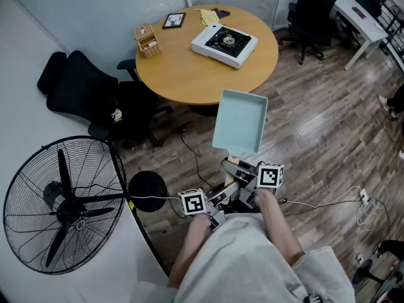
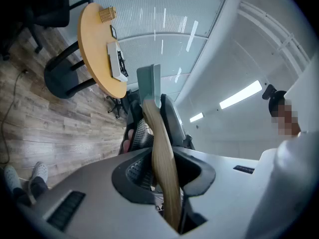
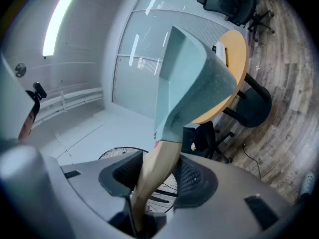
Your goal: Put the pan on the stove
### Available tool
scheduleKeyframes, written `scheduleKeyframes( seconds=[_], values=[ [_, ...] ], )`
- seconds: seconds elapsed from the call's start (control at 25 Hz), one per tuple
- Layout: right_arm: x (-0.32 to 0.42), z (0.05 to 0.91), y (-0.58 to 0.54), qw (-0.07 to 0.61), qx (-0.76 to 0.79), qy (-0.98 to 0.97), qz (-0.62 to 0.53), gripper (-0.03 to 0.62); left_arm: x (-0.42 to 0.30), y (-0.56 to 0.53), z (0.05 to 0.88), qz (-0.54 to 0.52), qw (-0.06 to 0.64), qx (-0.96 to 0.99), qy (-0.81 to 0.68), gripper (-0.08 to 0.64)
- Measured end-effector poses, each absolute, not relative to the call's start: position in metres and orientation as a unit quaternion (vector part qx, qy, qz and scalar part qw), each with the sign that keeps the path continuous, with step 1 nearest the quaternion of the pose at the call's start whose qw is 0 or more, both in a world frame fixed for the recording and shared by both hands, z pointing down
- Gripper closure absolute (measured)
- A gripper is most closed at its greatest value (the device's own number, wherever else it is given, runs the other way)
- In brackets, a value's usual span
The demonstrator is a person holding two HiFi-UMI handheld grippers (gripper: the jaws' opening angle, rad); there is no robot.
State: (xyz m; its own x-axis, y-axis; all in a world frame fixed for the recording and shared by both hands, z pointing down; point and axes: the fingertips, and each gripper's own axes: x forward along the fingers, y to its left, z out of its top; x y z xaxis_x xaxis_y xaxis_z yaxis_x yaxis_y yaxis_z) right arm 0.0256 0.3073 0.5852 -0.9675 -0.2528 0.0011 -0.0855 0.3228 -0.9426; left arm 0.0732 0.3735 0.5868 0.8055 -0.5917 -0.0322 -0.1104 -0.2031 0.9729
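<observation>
A pale teal rectangular pan [image 1: 240, 120] with a wooden handle [image 1: 234, 163] hangs in the air over the wood floor, short of the round table [image 1: 183, 77]. My left gripper [image 1: 218, 201] and right gripper [image 1: 243, 177] are both shut on the handle, left nearer my body. In the left gripper view the handle [image 2: 162, 148] runs between my jaws [image 2: 163, 173] and the pan [image 2: 149, 83] shows edge-on. The right gripper view has the pan [image 3: 192, 83] large above the gripper [image 3: 154, 178]. A white portable stove [image 1: 224, 43] sits on the table's far right.
A big black floor fan [image 1: 60, 204] stands at the left. Black office chairs [image 1: 82, 90] crowd the table's left side. On the table are a wooden basket [image 1: 148, 41], a picture frame [image 1: 173, 21] and a yellow cloth [image 1: 207, 16]. Cables [image 1: 341, 201] trail on the floor.
</observation>
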Motion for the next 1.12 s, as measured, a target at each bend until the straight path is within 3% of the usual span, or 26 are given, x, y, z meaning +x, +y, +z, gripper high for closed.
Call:
scheduleKeyframes(
  seconds=[1.12],
  values=[
    [-0.010,0.611,0.268,0.054,-0.125,0.815,-0.563,0.393,0.035,0.335,0.603,-0.203,0.583,0.748,-0.245,0.456]
  ],
)
